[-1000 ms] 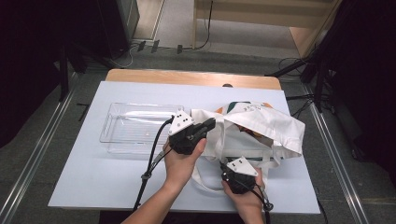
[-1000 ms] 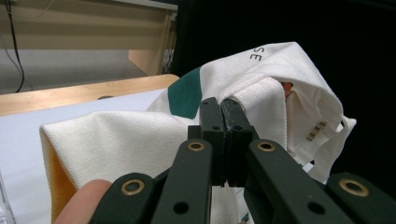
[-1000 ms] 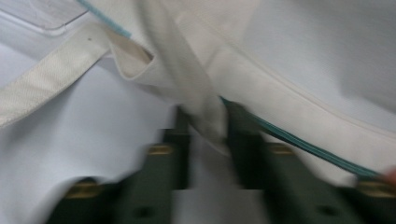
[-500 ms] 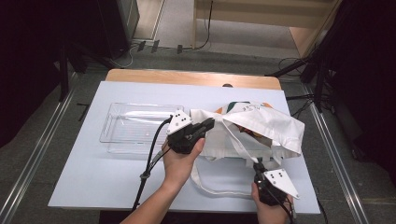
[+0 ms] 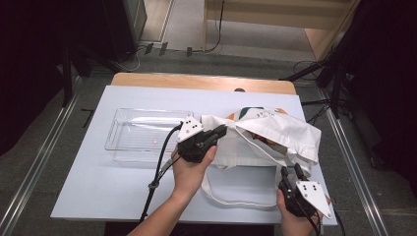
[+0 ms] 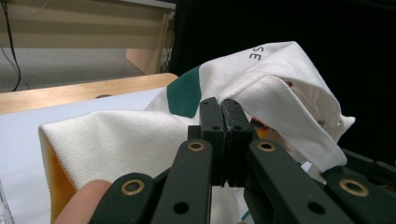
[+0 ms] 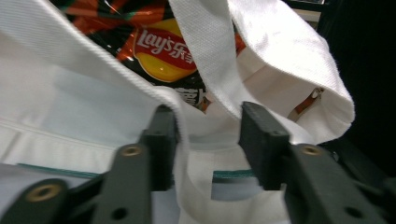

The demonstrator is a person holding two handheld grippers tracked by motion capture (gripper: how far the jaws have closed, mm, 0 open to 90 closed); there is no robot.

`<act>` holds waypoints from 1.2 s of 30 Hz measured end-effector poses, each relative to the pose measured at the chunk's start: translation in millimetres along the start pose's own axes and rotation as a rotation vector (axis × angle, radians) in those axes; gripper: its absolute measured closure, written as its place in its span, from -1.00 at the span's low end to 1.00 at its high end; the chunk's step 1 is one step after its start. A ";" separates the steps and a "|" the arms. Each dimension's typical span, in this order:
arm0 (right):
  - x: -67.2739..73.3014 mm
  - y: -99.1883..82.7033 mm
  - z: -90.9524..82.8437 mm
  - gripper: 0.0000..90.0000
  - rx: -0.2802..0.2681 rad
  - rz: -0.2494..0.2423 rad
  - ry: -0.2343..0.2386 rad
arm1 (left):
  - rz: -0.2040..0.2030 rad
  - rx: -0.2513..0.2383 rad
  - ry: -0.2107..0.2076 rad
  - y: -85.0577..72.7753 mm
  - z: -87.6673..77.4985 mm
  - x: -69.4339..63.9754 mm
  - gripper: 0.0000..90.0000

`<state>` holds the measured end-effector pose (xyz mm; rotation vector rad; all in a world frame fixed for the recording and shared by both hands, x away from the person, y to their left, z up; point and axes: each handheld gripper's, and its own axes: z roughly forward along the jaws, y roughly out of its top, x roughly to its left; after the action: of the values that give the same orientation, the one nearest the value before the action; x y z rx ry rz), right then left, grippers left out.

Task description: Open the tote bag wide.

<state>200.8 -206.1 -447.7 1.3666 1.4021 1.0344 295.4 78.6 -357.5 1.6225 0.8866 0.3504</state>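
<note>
Nearest me, my right gripper [image 5: 290, 173] sits at the bag's [image 5: 265, 132] near right corner; its jaws have just been opening and now stand apart, the bag's hem loose between them. My left gripper [image 5: 219, 133] is pressed together, pinching the bag's upper edge. A crisp packet [image 7: 163, 51] lies inside. Farther left stands a clear tray [image 5: 123, 147] on the table [image 5: 98, 177].

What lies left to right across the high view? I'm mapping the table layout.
Clear plastic tray → left claw → white tote bag → right claw.
</note>
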 end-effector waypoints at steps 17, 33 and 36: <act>-17.3 4.6 15.6 0.90 0.008 -0.001 0.120 | 0.007 -0.001 -0.001 -0.9 1.3 -0.1 1.00; -48.5 71.7 10.8 0.92 -0.148 0.020 0.168 | 0.045 0.007 -0.008 8.3 5.8 -0.4 0.99; -52.2 82.9 18.0 0.92 -0.173 0.003 0.155 | 0.049 0.006 -0.010 11.3 7.6 -0.9 0.98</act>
<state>238.6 -255.1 -369.7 1.1842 1.3865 1.2557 303.9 72.4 -348.7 1.6525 0.8414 0.3737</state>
